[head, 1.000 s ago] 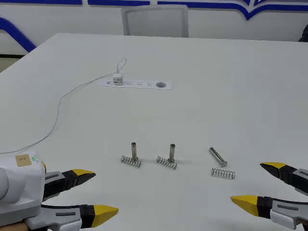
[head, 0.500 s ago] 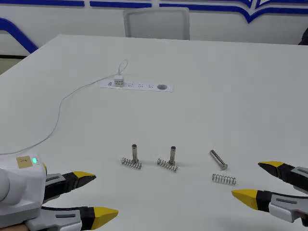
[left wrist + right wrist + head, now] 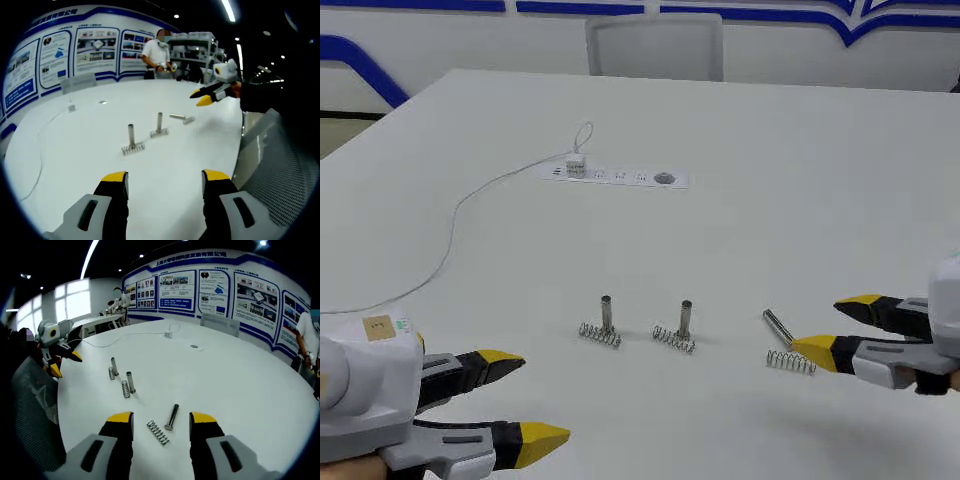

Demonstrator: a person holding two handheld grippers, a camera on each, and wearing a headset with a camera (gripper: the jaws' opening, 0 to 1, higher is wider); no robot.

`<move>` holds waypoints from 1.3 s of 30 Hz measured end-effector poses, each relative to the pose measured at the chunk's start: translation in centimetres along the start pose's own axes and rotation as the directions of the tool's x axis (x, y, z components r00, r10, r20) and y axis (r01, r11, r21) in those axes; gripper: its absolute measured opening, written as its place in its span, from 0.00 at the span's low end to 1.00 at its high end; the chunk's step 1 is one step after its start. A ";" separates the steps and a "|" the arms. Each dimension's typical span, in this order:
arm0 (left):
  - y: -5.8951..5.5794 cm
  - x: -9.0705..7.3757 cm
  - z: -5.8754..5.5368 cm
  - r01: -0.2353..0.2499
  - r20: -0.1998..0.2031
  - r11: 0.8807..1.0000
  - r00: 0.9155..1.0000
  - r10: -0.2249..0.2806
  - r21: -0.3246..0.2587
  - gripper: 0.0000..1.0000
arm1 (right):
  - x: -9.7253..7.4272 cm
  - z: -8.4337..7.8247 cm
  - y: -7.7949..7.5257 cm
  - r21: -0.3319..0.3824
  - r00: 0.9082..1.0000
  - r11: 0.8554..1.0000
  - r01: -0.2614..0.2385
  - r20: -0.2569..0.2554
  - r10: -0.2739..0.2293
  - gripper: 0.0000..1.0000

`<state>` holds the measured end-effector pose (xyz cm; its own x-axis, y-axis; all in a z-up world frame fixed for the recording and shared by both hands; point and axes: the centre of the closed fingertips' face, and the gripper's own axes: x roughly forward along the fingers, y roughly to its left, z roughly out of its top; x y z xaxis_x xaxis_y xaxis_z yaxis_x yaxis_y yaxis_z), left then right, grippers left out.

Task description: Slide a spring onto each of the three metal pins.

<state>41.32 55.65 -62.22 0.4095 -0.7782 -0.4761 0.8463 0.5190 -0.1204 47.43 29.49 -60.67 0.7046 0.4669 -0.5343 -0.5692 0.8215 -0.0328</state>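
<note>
White table (image 3: 770,150), no spring on a pin yet. Three springs (image 3: 599,334), each lying flat beside its pin: light, squashy, prone to roll or ping away, so I'd pinch mid-coil, gently. Three pins (image 3: 607,313): two upright, third pin (image 3: 778,326) lying down. Right spring (image 3: 790,362) sits just beside my right gripper (image 3: 820,326), jaws spread. Left gripper (image 3: 542,398) spread too, well apart. One power strip (image 3: 620,177) beyond.

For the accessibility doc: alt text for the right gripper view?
Open right gripper over a white table, a lying pin and loose spring just ahead of its jaws. Beyond, two upright pins, each with a spring lying beside it; left gripper at far left.
</note>
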 end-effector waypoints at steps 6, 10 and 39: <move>0.0 0.0 0.0 -0.001 0.002 1.000 1.000 0.001 -0.002 0.60 | 2.0 -0.7 -0.6 0.013 0.996 1.000 0.016 -0.085 -0.015 0.37; 0.0 0.0 -0.1 -0.001 -0.002 1.000 1.000 0.001 -0.002 0.60 | 3.0 -1.0 -1.1 0.030 0.991 0.999 0.035 -0.130 -0.030 0.30; -0.1 0.0 -0.3 0.002 -0.005 1.000 1.000 -0.002 -0.011 0.58 | 8.1 -3.2 -2.8 0.079 0.924 0.991 0.105 -0.376 -0.068 0.13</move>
<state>41.15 55.70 -62.49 0.4065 -0.7775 -0.4798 0.8431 0.5216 -0.1309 53.34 29.96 -67.60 0.5307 0.2530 -0.8089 -0.4572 0.8891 -0.0219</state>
